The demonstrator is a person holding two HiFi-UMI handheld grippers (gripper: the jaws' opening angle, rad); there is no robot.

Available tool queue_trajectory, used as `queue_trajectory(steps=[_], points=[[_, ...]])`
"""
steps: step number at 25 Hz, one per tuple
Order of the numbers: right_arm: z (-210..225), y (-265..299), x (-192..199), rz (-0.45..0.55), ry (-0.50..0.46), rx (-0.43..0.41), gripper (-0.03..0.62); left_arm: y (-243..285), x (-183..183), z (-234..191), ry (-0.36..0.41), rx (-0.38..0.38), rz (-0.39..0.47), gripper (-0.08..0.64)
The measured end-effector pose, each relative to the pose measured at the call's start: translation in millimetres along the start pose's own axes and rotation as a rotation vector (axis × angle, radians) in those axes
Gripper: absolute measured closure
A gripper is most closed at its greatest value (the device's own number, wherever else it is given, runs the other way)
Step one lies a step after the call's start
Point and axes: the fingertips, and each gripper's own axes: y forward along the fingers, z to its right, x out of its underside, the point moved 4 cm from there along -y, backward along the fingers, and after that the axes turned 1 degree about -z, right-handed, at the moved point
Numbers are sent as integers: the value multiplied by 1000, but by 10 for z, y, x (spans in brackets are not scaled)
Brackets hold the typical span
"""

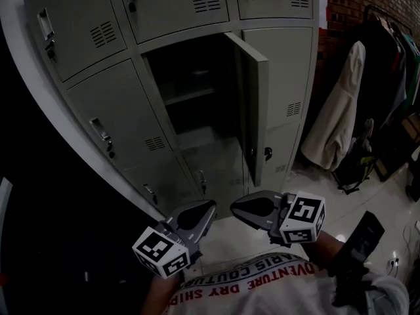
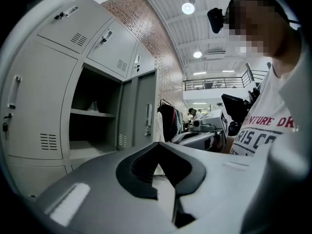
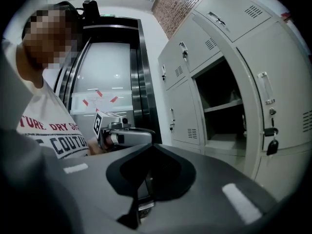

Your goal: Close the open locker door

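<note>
In the head view a bank of grey lockers (image 1: pixel 111 104) stands ahead, and the middle one has its door (image 1: pixel 253 104) swung out toward me, hinged on its right. Its dark compartment (image 1: pixel 190 104) shows a shelf. My left gripper (image 1: pixel 211 206) and right gripper (image 1: pixel 235 206) hang low and close to my chest, below the door and apart from it, tips pointing at each other. Both are shut with nothing in them. The left gripper view shows the compartment (image 2: pixel 92 116) and the door (image 2: pixel 142 111) past its joined tips (image 2: pixel 158 145). The right gripper view shows the compartment (image 3: pixel 224 111).
Coats hang on a rack (image 1: pixel 338 110) at the right, against a brick wall (image 1: pixel 348 5), with a dark bag (image 1: pixel 357 166) on the pale floor below. A key hangs from a locker lock (image 3: pixel 269 146). Lift doors (image 3: pixel 112 72) stand behind me.
</note>
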Motion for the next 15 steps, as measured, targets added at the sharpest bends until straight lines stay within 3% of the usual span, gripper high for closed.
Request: queue_trajectory(steps=[4,10,13,15], points=[[244,-235,18,-34,-86,141,597,38,-34,-57,13,1,-8,555],[993,-790,-487,46,-216,429,597,71,-71,-137,7,-5,-11,555],[1289,-864,-669,66,-251,500,597,124,-46,-201,-24,9,-8,555],[1401,-805,-750,76,-265,501,597,162,-41,-276,-41,8,-1,555]])
